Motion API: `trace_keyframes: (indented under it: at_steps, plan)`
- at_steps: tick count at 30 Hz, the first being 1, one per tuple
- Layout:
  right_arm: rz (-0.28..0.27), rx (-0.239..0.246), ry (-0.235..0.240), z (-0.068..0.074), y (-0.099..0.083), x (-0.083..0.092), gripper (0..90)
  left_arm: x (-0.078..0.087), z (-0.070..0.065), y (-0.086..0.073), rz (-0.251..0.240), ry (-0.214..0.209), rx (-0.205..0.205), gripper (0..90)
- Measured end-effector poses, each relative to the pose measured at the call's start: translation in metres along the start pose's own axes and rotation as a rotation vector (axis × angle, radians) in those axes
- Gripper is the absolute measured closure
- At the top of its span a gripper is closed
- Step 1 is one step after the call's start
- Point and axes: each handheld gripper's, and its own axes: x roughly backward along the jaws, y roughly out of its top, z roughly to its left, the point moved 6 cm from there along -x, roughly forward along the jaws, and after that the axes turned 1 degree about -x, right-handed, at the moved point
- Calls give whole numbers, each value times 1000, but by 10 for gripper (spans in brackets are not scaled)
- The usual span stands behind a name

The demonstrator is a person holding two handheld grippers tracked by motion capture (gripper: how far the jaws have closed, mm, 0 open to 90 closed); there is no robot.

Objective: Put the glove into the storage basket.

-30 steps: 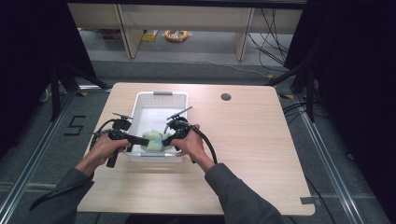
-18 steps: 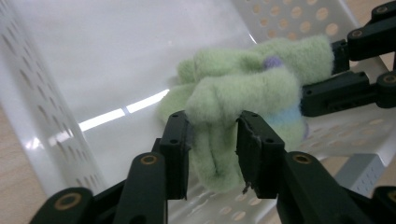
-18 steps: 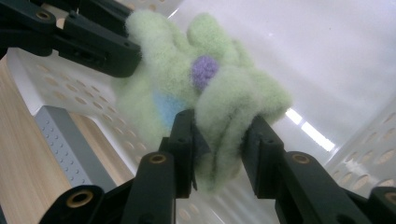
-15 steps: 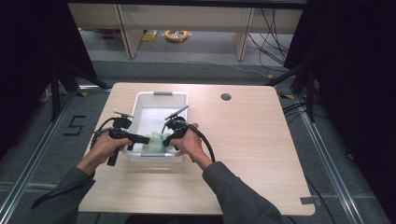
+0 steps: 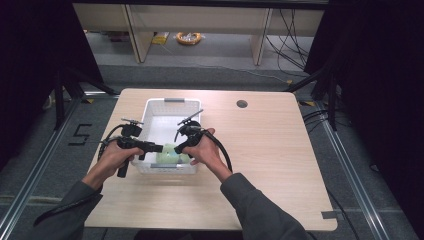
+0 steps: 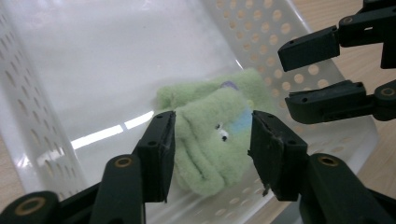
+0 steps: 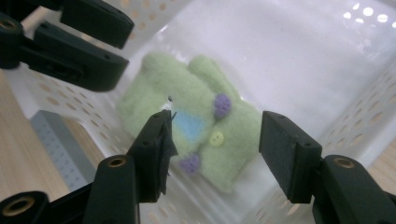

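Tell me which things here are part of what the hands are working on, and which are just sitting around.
Part of the job:
green plush toy, lying inside the basket
white perforated basket on the table
left gripper, jaws open either side of the toy
right gripper, jaws open over the toy

Just lying about:
round dark grommet in the tabletop
yellow coil on the floor beyond the table

I see a light wooden table [image 5: 280,165] with a round cable hole [image 5: 242,104] near its far edge. A white perforated basket [image 5: 150,112] sits directly on it, left of centre.
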Motion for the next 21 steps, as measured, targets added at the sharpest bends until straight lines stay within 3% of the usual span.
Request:
trace_keyframes:
  at_steps: [3, 4, 5, 7, 8, 10, 12, 16, 17, 18, 20, 21]
  plan:
    - [-30, 25, 6, -1, 2, 7, 424, 4, -6, 2, -30, 8, -10, 459]
    - [-38, 26, 8, -1, 2, 10, 419, 7, -7, 2, -18, 7, -31, 443]
    - [-47, 31, 18, 0, 2, 13, 414, 8, -10, 3, -32, 5, -17, 420]
    - [-57, 13, 20, 0, 0, 20, 405, 11, -16, 3, -52, -5, -30, 394]
    - [-80, 46, 33, -1, 1, 23, 401, 12, -21, 4, -69, -9, -24, 392]
    - [-99, 50, 32, -2, -2, 32, 395, 14, -27, 2, -72, -13, -43, 375]
    - [-112, 18, 31, -3, -5, 38, 387, 17, -33, -1, -61, -18, -64, 356]
    - [-145, 63, 43, -7, -11, 54, 376, 21, -47, -3, -94, -34, -72, 326]
    - [-143, 51, 43, -8, -14, 58, 375, 21, -49, -4, -99, -32, -78, 319]
    - [-162, 62, 30, -10, -16, 61, 372, 21, -52, -5, -98, -31, -85, 315]
    - [-162, 57, 54, -9, -20, 67, 366, 21, -57, -8, -92, -32, -96, 307]
    - [-166, 72, 37, -13, -23, 69, 366, 21, -59, -10, -90, -32, -101, 303]
